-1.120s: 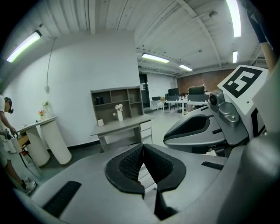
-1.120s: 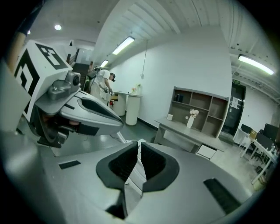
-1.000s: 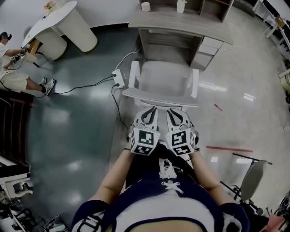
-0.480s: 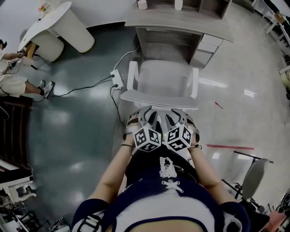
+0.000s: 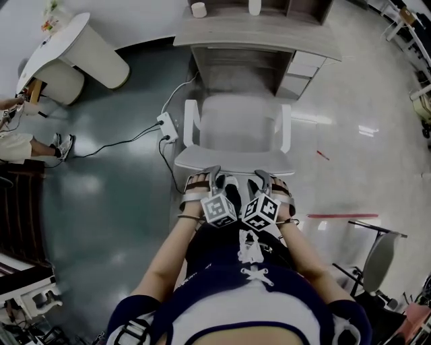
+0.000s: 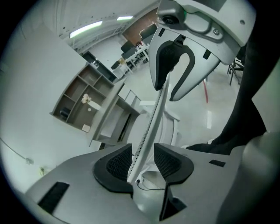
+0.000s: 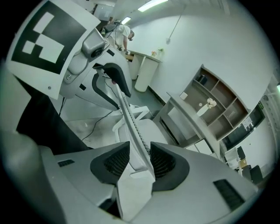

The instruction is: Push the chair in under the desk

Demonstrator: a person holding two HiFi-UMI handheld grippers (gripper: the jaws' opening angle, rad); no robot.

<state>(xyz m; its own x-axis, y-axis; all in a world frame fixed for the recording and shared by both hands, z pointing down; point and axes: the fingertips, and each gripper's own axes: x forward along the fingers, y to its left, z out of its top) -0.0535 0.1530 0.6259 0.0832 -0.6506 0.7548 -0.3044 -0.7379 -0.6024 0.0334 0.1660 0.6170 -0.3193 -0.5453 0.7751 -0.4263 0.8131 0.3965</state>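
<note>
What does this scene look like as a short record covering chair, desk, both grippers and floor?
chair: white, with armrests, faces the desk, seat mostly outside it
desk: grey, cup on top
left gripper: jaws opening, backrest edge between them
right gripper: jaws opening, same backrest edge between them
floor: power strip left of chair

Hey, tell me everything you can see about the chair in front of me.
The chair is white and plastic-looking, with a broad seat, two armrests and a thin backrest. It stands upright on the glossy floor, facing the desk. Its backrest's top edge sits between the opening jaws of both the left gripper and the right gripper.
</note>
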